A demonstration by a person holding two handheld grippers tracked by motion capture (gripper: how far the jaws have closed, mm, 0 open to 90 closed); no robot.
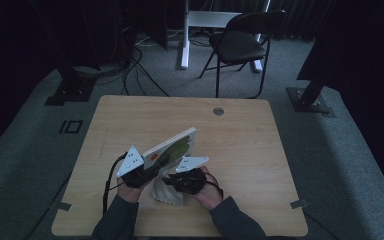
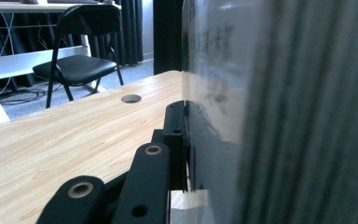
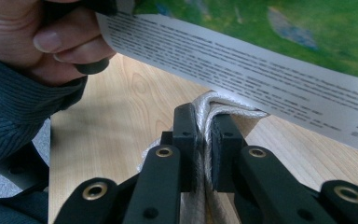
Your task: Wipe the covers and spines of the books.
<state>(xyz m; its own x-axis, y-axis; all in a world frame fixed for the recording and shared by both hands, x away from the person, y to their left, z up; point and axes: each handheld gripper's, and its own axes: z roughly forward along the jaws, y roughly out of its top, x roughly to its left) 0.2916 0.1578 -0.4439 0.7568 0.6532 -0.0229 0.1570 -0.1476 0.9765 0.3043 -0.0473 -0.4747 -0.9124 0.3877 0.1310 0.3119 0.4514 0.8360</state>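
Your left tongs (image 1: pixel 147 172) clench the book (image 1: pixel 172 147), your right tongs (image 3: pixel 204 135) pinch the white wrap (image 3: pixel 214 105), near the counter's (image 1: pixel 240 140) front edge, bare wood beyond.

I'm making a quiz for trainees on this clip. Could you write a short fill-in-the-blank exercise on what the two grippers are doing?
1. The left gripper is shut on the flat ____, held tilted above the table.
2. The right gripper is shut on a white ____.
3. The box's printed face is mostly ____ in colour.
4. Beyond the table stands a black ____ on the carpet.

Missing words: box; cord; green; chair
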